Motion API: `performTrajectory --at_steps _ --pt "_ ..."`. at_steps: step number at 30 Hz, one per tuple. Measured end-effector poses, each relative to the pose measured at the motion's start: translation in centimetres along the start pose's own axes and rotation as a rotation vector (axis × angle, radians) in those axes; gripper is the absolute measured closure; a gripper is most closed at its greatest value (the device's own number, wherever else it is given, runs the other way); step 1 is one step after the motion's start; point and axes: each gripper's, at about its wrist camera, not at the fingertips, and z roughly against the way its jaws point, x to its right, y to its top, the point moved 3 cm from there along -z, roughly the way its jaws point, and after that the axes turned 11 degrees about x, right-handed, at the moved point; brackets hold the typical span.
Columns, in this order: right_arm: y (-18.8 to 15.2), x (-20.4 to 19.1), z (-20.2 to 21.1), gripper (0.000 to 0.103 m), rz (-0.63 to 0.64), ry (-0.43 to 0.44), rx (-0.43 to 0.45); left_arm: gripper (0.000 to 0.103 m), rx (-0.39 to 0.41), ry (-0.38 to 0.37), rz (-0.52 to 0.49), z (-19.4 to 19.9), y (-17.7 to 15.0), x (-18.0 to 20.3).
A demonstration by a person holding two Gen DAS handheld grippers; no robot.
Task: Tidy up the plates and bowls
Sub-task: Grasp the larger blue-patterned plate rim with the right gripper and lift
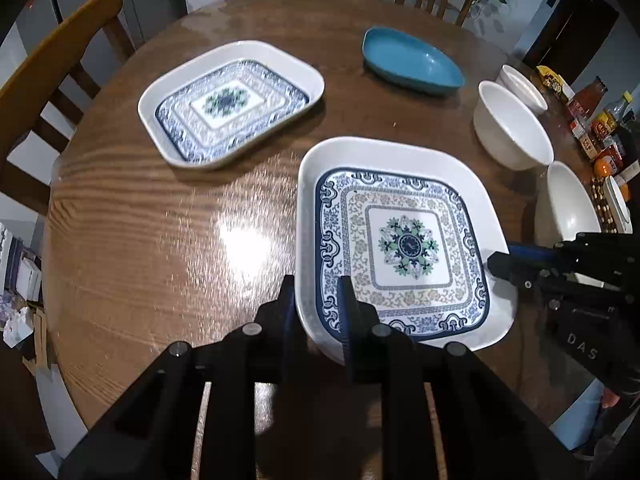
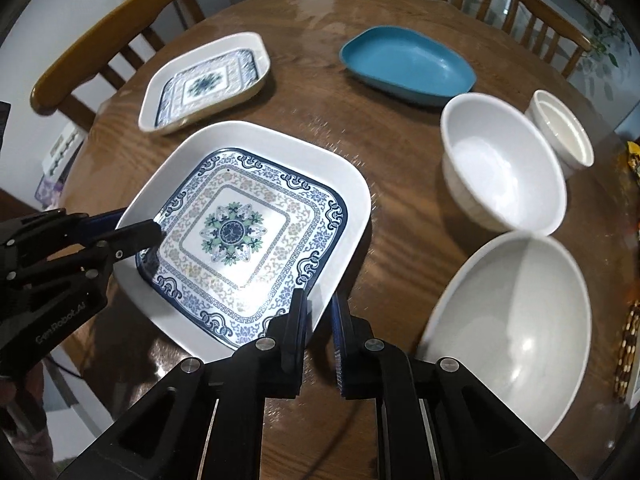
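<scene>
**Two tools clamped on one patterned plate, sorting barely begun**

While nothing on the round wooden bench (image 1: 140, 248) is yet stacked, the sorting appears, as a judgement, to be at an early step; every dish lies apart from the others. A second patterned plate (image 1: 230, 104) sits toward the far left; a blue dish (image 1: 412, 62) lies beyond it to the right; a white bowl (image 2: 500, 164), a small white cup-like bowl (image 2: 560, 132) touching or just beside it, and a large white bowl (image 2: 512, 328) occupy the right side. All of these remain to be grouped, probably plate on plate and bowl in bowl.

The near patterned plate (image 2: 248, 232) is held by both tools at opposite edges; the left tool (image 1: 316, 292) has its jaws drawn nearly together across the plate's left rim, one finger outside the rim and one inside; the right tool (image 2: 318, 304) pinches the right rim likewise, its jaws almost closed. Whether the plate is lifted clear of the bench or only tilted cannot be told for certain, though a shadow shows beneath its near edge.
</scene>
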Motion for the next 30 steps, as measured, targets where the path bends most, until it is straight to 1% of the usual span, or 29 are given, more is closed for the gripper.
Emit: performTrajectory --at_steps 6,8,9,11,12,13,14,15,16,19,22,23,24,25,26,27,30 --pt "0.1 -0.6 -0.3 0.090 0.001 -0.012 0.011 0.086 -0.005 0.012 0.015 -0.7 -0.5 -0.5" --pt "0.1 -0.6 -0.2 0.090 0.008 -0.031 0.020 0.084 -0.010 0.007 0.020 -0.9 -0.6 -0.5" --pt "0.1 -0.5 -0.1 0.090 0.006 -0.032 0.023 0.081 -0.004 0.006 0.025 -0.9 -0.6 -0.5" --pt "0.1 -0.4 0.3 0.090 -0.003 -0.032 0.031 0.074 0.008 0.008 0.034 -0.6 -0.4 -0.5" --pt "0.2 -0.3 0.5 0.090 -0.006 -0.030 0.039 0.067 0.025 0.014 0.038 -0.3 -0.1 -0.6" --pt "0.1 -0.3 0.9 0.090 -0.005 -0.029 0.045 0.056 0.038 0.023 0.041 0.0 0.2 -0.6" --pt "0.2 -0.3 1.2 0.090 -0.003 -0.032 0.055 0.050 0.057 0.032 0.047 0.4 0.4 -0.8" --pt "0.3 -0.3 1.6 0.089 -0.002 -0.032 0.066 0.038 0.085 0.044 0.053 1.0 0.6 -1.0" --pt "0.4 -0.3 2.0 0.089 -0.002 -0.029 0.077 0.031 0.099 0.051 0.055 1.3 0.8 -1.1" --pt "0.7 -0.2 3.1 0.088 -0.015 -0.010 0.109 0.026 0.141 0.076 0.059 2.2 1.2 -1.5" --pt "1.2 -0.1 3.8 0.085 -0.028 0.004 0.135 0.026 0.157 0.087 0.065 2.5 1.5 -1.6" --pt "1.5 -0.1 4.0 0.083 -0.035 0.012 0.144 0.026 0.160 0.091 0.067 2.6 1.6 -1.8" --pt "1.7 -0.1 4.1 0.077 -0.041 0.016 0.152 0.026 0.163 0.092 0.070 2.6 1.9 -1.9" --pt "1.9 -0.1 4.2 0.074 -0.047 0.020 0.159 0.026 0.165 0.091 0.073 2.5 2.1 -1.9" --pt "2.1 -0.2 4.3 0.066 -0.055 0.023 0.167 0.026 0.167 0.092 0.075 2.4 2.3 -2.1" --pt "2.2 -0.1 4.4 0.061 -0.064 0.026 0.175 0.026 0.172 0.094 0.076 2.5 2.4 -2.3" --pt "2.9 -0.1 4.4 0.061 -0.088 0.024 0.192 0.026 0.189 0.102 0.082 2.8 2.9 -2.8"
